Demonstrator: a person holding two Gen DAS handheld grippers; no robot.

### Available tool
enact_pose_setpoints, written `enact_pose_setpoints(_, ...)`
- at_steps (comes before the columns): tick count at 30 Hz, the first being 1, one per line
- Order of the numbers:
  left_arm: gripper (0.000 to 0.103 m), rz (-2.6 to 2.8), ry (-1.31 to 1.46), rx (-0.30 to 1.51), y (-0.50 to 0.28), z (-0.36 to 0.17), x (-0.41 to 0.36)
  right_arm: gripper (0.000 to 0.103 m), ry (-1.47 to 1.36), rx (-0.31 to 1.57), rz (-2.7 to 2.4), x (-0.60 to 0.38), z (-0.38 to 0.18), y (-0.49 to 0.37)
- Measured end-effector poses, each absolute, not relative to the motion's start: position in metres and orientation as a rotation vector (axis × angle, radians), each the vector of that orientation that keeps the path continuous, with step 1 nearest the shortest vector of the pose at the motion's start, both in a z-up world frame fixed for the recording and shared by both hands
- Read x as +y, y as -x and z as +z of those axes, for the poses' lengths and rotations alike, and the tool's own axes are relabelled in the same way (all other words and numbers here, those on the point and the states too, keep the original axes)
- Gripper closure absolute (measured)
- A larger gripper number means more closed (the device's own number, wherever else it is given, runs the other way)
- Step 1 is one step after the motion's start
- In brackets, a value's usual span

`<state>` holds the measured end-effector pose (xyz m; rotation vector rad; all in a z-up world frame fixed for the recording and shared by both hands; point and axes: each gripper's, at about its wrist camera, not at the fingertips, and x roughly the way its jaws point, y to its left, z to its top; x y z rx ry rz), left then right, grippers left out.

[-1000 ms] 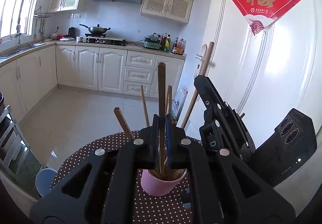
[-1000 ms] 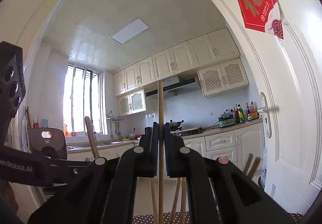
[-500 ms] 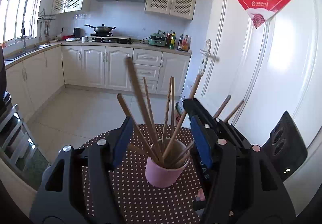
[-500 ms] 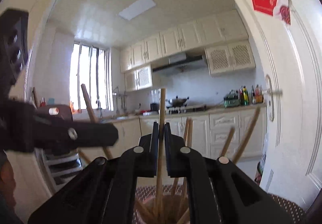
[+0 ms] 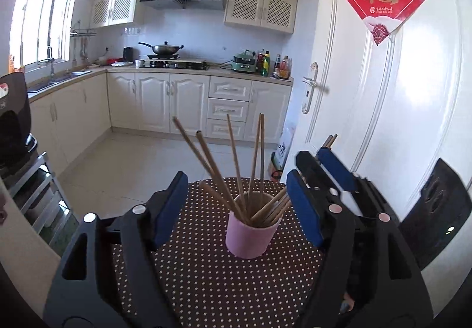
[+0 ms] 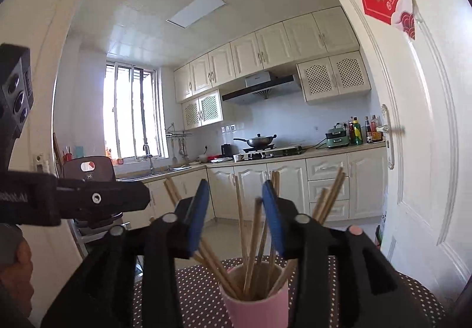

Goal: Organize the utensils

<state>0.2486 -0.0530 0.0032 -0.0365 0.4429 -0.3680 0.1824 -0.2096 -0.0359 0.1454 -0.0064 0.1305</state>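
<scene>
Both my claws have just been opening, and neither has anything pressed between its pads. My left claw (image 5: 236,204) stands wide apart, looking down at the pink cup (image 5: 250,235) that sits on the polka-dot worktop (image 5: 206,283). My right claw (image 6: 233,216) is parted less widely, held level just behind the same cup, with a few stick tops showing in the gap but none touched by the blue pads as far as I can tell.

The wooden chopsticks (image 5: 233,157) all stand in the cup, fanned out: some lean to the far left, a pair rises almost upright, and others lie low against the right rim. I judge the sorting nearly done.

These sticks should be light, stiff and rather smooth, so a thin one may slip or swivel in a pinch. I would take one on its upper third, square across the pads, well clear of its neighbours. The cup looks light too and top-heavy with its load; a sideways nudge on any stick could tip it, so I would lift straight up.
</scene>
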Motion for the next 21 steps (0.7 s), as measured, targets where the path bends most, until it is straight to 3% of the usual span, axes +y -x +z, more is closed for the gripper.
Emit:
enact_pose_setpoints(11, 0.022, -0.305, 0.015, 0.37, -0.188, 0.024, -0.038, 0.036, -0.142, 0.013, 0.144, -0.199, -0.009, -0.125)
enact_pose_setpoints(21, 0.014, -0.279, 0.017, 0.305, -0.132, 0.04, -0.02, 0.022, -0.101, 0.021, 0.14, -0.179, 0.011, -0.072)
